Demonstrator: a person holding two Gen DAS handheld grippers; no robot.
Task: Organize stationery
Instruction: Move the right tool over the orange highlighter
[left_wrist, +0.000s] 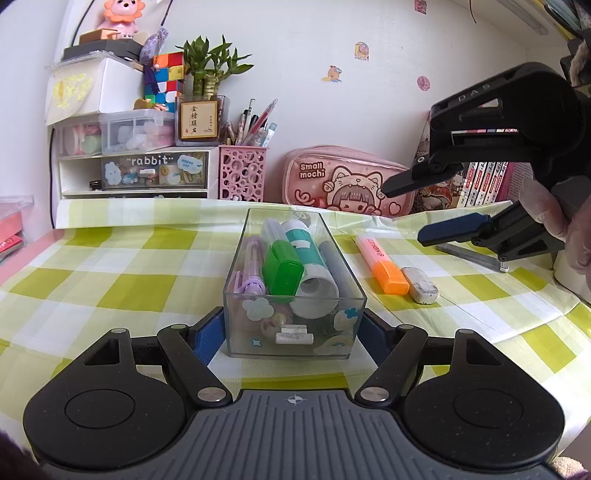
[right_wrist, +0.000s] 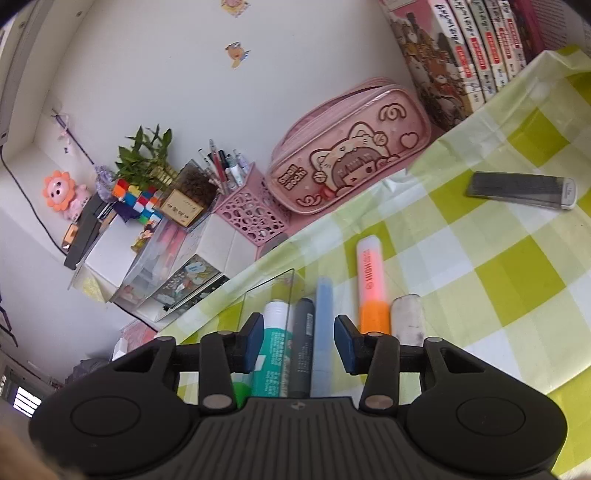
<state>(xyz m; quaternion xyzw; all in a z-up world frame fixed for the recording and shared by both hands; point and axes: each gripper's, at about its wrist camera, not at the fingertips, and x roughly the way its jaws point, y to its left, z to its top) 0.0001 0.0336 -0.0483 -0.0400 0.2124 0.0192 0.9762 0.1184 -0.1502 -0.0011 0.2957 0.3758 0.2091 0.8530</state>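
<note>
**Left wrist view: box filling, three items still out**

The left gripper (left_wrist: 293, 334) pinches the clear box (left_wrist: 295, 317) by its near end, steadying it on the table (left_wrist: 110, 277). The right gripper (left_wrist: 402, 210) hangs spread and empty. Boxed already — glue stick (left_wrist: 312, 266), green highlighter (left_wrist: 282, 271), purple pen (left_wrist: 254, 266), grey marker (left_wrist: 334, 266). Left out, judging by position: orange highlighter (left_wrist: 382, 264), eraser (left_wrist: 419, 285), lead case (right_wrist: 521, 190). Legible: "Small mochi" on the pink pouch (left_wrist: 347, 181), "rabbit" on the drawer (left_wrist: 153, 171).

Both the left gripper (left_wrist: 293, 334) and right gripper (right_wrist: 299, 341) have matte black linkage arms, silver pivot screws, blue finger pads (right_wrist: 254, 341) and a ribbed grey housing. The hand (left_wrist: 554, 221) wears a translucent glove.
</note>
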